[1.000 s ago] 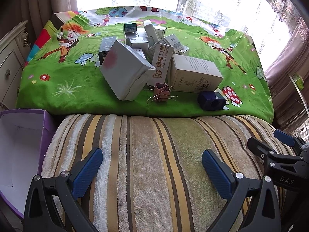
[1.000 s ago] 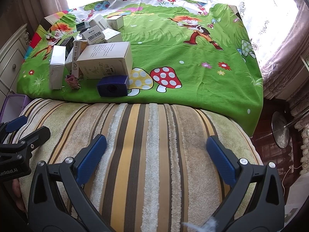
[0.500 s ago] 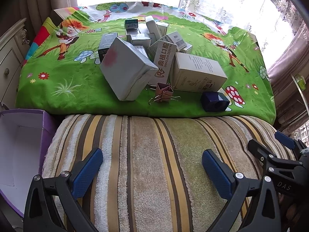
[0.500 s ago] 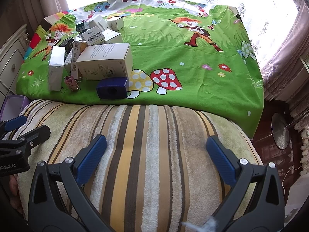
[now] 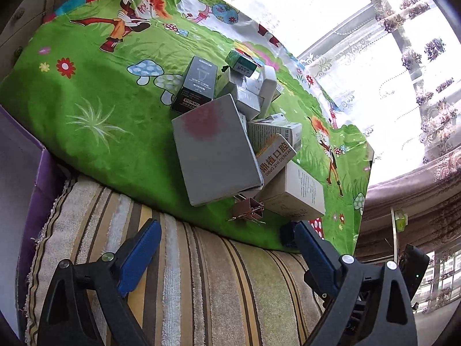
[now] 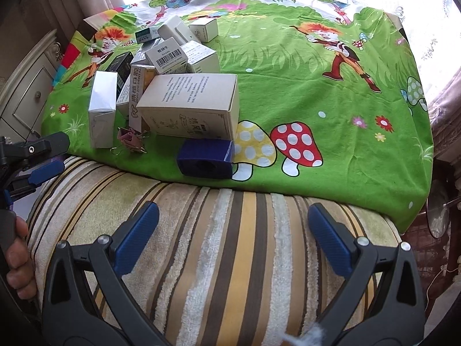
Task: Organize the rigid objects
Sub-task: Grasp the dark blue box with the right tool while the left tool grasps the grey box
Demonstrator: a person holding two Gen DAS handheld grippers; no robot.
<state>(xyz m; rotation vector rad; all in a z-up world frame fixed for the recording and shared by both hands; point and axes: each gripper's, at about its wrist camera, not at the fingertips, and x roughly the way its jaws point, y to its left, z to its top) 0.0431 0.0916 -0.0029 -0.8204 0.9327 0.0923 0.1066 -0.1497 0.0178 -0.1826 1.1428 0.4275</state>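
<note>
A pile of several small cardboard boxes lies on the green cartoon cloth (image 5: 95, 121). A large grey box (image 5: 214, 150) leans in front, with a cream box (image 6: 190, 105) and a "DING ZHI DENTAL" box (image 5: 273, 158) beside it. Pink binder clips (image 5: 249, 210) lie at the pile's near edge. A dark blue sharpener (image 6: 206, 158) sits near the cloth's front edge. My left gripper (image 5: 227, 248) is open and empty above the striped towel, tilted, close to the clips. My right gripper (image 6: 233, 233) is open and empty, just short of the sharpener.
A striped towel (image 6: 219, 248) covers the near surface. A purple open box (image 5: 17, 190) stands at the left. A white drawer cabinet (image 6: 26, 86) is at the far left. Curtains and a bright window lie behind. The left gripper shows in the right wrist view (image 6: 34, 158).
My left gripper has moved forward toward the box pile and rolled to a tilt. My right gripper has moved forward toward the sharpener. Both stay open.
</note>
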